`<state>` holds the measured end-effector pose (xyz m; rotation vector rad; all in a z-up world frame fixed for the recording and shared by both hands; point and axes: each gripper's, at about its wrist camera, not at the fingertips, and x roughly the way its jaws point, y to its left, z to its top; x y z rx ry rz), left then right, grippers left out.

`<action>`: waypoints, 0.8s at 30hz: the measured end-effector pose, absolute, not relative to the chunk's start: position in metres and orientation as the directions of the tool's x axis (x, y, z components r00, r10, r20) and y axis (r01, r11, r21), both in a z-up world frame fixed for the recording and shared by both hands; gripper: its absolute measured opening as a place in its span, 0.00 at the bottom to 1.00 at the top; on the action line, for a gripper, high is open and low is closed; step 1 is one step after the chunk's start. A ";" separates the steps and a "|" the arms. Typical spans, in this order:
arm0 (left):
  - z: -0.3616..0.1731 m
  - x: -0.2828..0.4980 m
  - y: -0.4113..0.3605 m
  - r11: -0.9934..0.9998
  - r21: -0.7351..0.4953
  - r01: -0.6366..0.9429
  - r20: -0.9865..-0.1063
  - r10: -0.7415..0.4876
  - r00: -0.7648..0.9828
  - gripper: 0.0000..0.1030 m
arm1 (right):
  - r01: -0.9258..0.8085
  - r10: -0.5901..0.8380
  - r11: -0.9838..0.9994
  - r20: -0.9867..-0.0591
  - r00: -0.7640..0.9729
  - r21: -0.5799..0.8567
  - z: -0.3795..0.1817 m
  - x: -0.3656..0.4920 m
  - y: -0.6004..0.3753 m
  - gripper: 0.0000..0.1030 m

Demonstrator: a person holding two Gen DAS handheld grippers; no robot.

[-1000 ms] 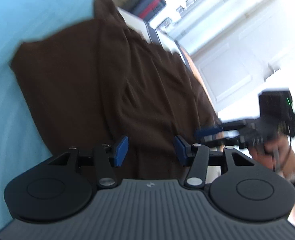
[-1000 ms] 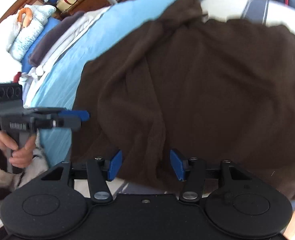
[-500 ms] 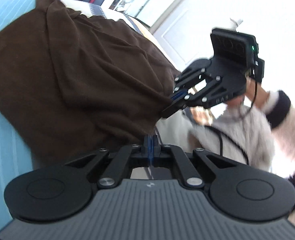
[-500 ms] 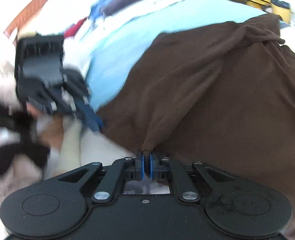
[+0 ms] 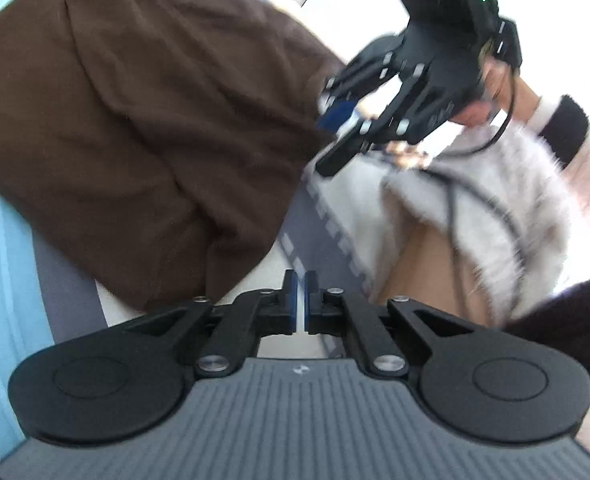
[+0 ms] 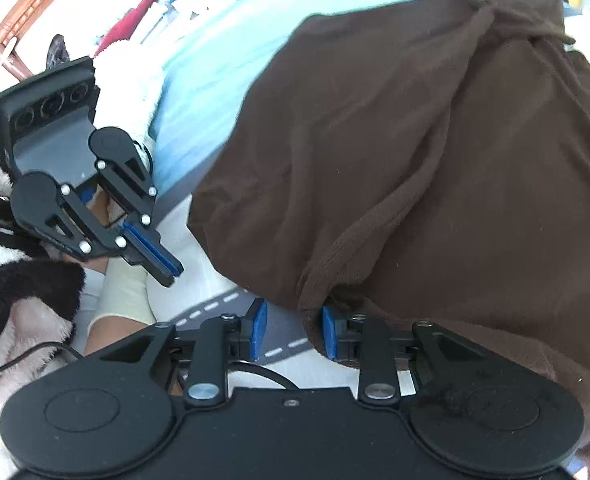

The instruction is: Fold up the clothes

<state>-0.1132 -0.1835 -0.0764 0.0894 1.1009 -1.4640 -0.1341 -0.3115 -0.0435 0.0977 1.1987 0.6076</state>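
Brown garment heaped on the light-blue bed sheet, at 12 o'clock from my right gripper, whose jaws are parted at its hem; my left gripper, nearly closed, grips nothing.

A light blue bedsheet is covering the bed. A grey road-print mat is lying at its near edge. A wooden headboard is showing far left, beside piled bedding.

bright daylight, motion blur, fisheye
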 end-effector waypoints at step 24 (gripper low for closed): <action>-0.095 0.114 -0.249 0.476 -0.442 0.760 -0.614 -0.778 0.130 0.31 | 0.457 0.177 0.738 -0.796 0.579 0.496 -0.061 -0.006 -0.404 0.48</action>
